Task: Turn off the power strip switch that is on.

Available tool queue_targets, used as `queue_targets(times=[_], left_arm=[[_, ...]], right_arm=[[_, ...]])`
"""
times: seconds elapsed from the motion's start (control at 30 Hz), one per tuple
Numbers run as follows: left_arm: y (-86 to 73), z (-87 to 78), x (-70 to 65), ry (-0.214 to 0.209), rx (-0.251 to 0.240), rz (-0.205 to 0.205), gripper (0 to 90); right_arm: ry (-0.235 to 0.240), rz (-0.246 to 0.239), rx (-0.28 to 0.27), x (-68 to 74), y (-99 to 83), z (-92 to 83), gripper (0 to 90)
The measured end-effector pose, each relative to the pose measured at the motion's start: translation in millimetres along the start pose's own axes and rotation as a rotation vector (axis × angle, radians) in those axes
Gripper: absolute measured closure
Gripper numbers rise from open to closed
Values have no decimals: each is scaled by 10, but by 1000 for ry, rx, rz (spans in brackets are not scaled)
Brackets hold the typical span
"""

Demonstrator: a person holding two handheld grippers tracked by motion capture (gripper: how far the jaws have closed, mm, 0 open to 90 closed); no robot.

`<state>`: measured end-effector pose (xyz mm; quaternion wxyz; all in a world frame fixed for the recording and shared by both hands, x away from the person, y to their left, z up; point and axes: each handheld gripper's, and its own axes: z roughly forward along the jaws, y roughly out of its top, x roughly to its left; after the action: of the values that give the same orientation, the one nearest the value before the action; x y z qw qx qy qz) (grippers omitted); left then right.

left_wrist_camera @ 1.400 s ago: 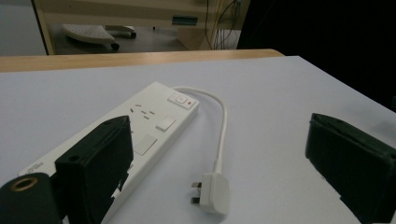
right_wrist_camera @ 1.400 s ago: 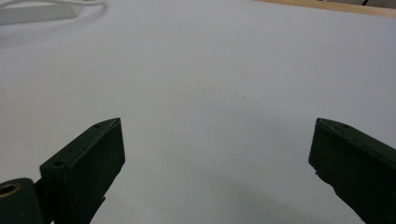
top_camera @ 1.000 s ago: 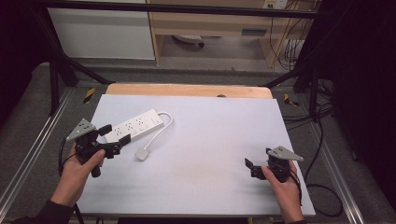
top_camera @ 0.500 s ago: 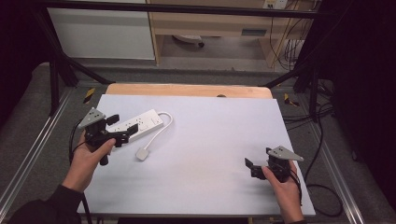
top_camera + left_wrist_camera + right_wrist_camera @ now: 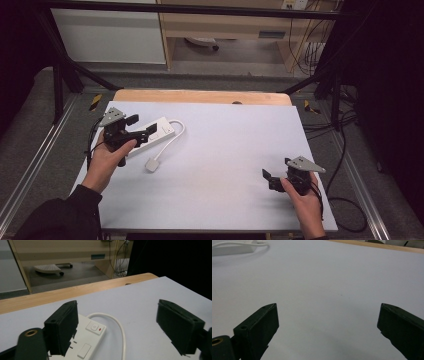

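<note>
A white power strip (image 5: 159, 132) lies at the left of the white table (image 5: 225, 150), its white cord (image 5: 172, 140) looping round to a plug (image 5: 152, 164) nearer the front. My left gripper (image 5: 141, 128) is open and hovers over the strip's near end. In the left gripper view the strip (image 5: 88, 340) with its switch lies between and below the wide-apart jaws of the left gripper (image 5: 125, 332). My right gripper (image 5: 267, 179) rests low at the front right, open with nothing between its jaws, and in the right gripper view the right gripper (image 5: 327, 332) faces bare tabletop.
A wooden strip (image 5: 200, 96) edges the table's far side. Cables (image 5: 345, 140) trail on the floor at the right. Metal rails (image 5: 30, 170) run along the left. A shelf unit (image 5: 235, 30) stands behind the table.
My left gripper has moved forward and to the right along the table, coming over the power strip's near end. The right gripper has stayed put.
</note>
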<state>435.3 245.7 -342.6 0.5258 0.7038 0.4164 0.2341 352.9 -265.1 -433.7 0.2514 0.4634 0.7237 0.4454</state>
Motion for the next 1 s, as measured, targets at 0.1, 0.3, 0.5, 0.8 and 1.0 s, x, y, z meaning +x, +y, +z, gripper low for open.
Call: queue_targets(times=[0.1,0.3,0.5,0.8,1.0], left_arm=[[21,55,-2,3,13,9,266],[48,154,-16,-1,21,20,356],[54,243,-8,3,35,27,526],[26,360,62,9,56,24,716],[7,428,105,8,64,17,806]], right_arm=[[1,-1,-1,0,1,-3,41],[0,-4,-2,1,3,-4,41],[1,-3,-4,-2,4,-8,41],[1,0,-6,-5,6,-9,41],[2,-5,-6,-7,7,-8,40]])
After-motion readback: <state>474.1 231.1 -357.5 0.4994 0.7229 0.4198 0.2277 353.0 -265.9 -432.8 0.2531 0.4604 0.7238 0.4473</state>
